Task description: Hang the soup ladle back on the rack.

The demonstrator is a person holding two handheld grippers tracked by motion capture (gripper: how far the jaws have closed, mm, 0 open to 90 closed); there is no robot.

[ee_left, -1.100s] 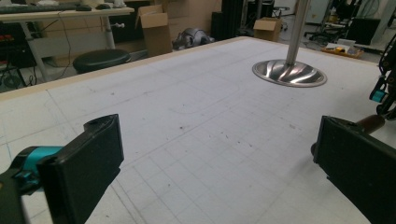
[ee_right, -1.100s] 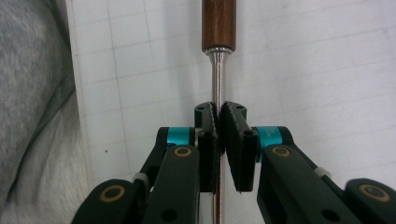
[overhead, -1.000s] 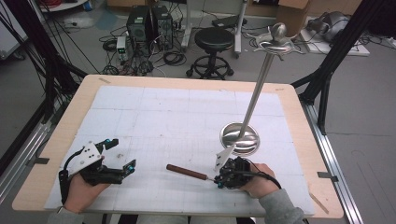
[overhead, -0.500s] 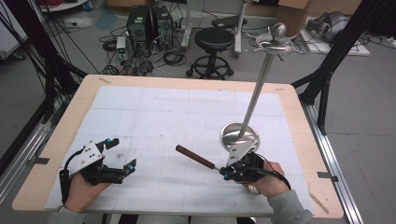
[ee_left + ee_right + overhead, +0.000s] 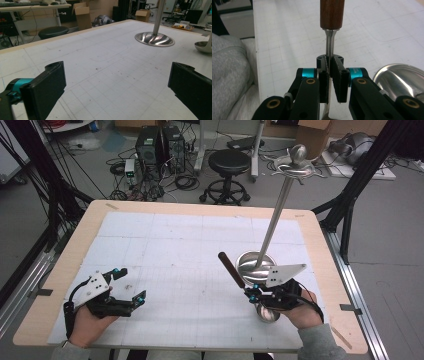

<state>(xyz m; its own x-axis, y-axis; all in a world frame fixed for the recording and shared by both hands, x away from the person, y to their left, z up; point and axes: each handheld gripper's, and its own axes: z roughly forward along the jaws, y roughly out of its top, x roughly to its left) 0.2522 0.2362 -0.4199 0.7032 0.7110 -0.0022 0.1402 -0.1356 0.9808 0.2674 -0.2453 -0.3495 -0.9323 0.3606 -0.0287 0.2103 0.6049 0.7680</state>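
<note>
Down at the near edge of the table, the right gripper (image 5: 256, 292) has its jaws pinched tight on the thin steel neck of a ladle with a dark brown wooden handle (image 5: 231, 269). In the right gripper view the two black pads (image 5: 339, 75) squeeze that metal shaft from both sides, and the wooden grip (image 5: 332, 13) runs straight away from the camera. In the high view the handle angles up and off toward the far left, clear of the mat, while the ladle's shiny round bowl (image 5: 268, 312) sits just under the hand at the near edge.

Over on the near left, the left gripper (image 5: 131, 287) rests in the person's hand with its jaws spread wide apart, nothing between them; the left gripper view shows only bare gridded mat between the two black pads (image 5: 48, 85).

Under it all lies the white gridded mat (image 5: 165, 250) on the pale wooden table (image 5: 75, 245).

Just beyond the right gripper stands the tall polished steel utensil stand (image 5: 274, 225), its round dished base (image 5: 154, 39) planted on the mat, its pole leaning up to a hooked crown (image 5: 295, 165).

Beyond the table's far edge, a black round stool (image 5: 228, 162) stands on the grey floor.
</note>
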